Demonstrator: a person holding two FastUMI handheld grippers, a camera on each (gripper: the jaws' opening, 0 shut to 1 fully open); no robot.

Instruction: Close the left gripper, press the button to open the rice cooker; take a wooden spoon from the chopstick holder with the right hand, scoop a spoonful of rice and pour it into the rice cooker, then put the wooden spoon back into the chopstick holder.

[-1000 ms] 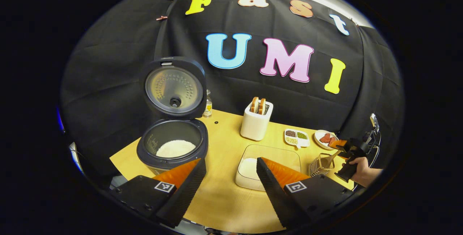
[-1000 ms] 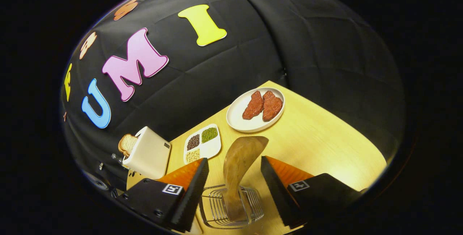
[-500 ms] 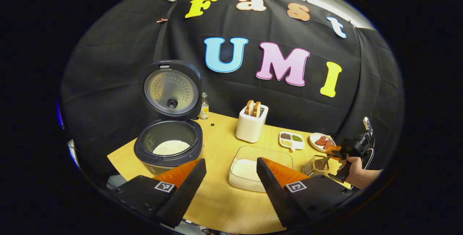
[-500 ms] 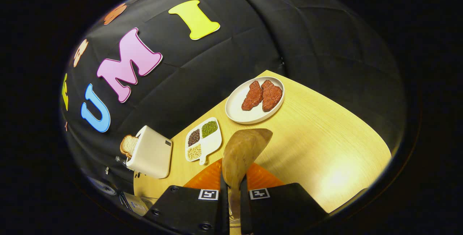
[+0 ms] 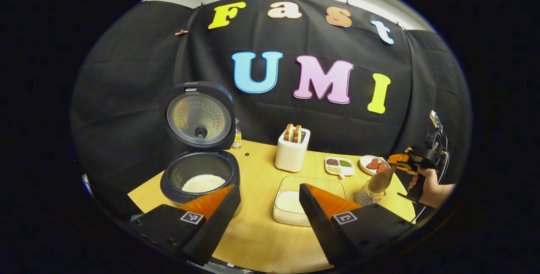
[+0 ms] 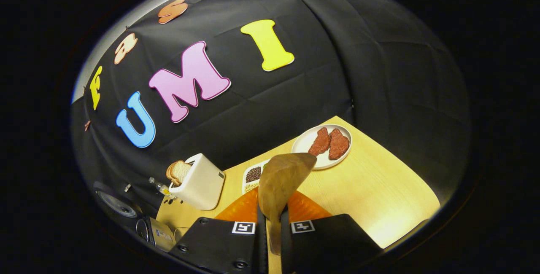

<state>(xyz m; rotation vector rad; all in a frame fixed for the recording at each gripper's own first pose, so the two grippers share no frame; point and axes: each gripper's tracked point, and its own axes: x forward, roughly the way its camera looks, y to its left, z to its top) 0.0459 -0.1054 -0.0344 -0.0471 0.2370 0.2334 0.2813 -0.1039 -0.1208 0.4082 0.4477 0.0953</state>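
The wooden spoon (image 6: 280, 179) is sitting clamped between the right gripper (image 6: 273, 227) fingers, hanging above the chopstick holder (image 5: 366, 196) on the surface (image 5: 257, 232). The rice cooker (image 5: 199, 147) is standing open (white rice inside), and the left gripper (image 5: 270, 200) is gaping wide, holding nothing

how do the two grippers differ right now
The left gripper stands open and empty; the right gripper is shut on the wooden spoon. The left hangs near the open rice cooker; the right, seen in the left gripper view, is up over the chopstick holder. Both are over the table.
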